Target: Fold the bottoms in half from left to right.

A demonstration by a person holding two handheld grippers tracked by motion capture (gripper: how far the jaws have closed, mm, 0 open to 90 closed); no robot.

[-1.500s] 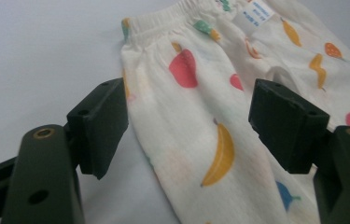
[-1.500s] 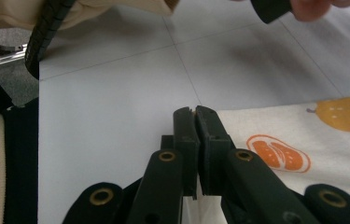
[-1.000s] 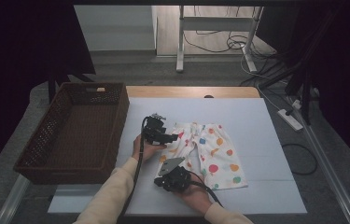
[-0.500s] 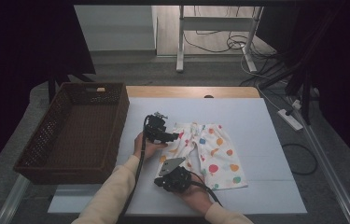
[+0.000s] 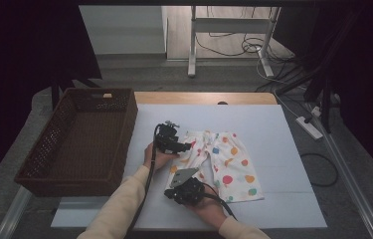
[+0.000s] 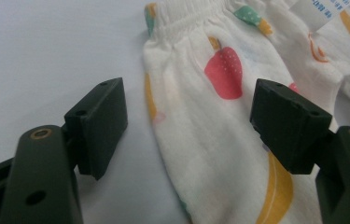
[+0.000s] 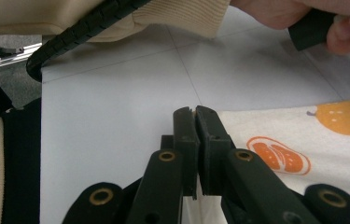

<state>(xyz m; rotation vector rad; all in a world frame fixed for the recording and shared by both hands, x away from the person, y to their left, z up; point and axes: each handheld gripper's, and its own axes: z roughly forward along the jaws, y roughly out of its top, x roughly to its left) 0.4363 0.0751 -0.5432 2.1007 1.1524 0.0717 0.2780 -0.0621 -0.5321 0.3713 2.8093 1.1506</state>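
Two tongs: left tongs (image 6: 189, 126) gape astride the shorts (image 6: 238, 140); right tongs (image 7: 196, 140) pinch their hem.

White fruit-print shorts (image 5: 221, 165), spread flat on the table (waistband leftward)

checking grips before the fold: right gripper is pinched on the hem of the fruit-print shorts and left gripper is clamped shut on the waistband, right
Not quite. The left gripper is open: in the left gripper view its jaws stand apart around the fruit-print shorts near the waistband. The right gripper is indeed pinched on the hem.

One pair of shorts (image 5: 224, 164), one basket (image 5: 124, 107)
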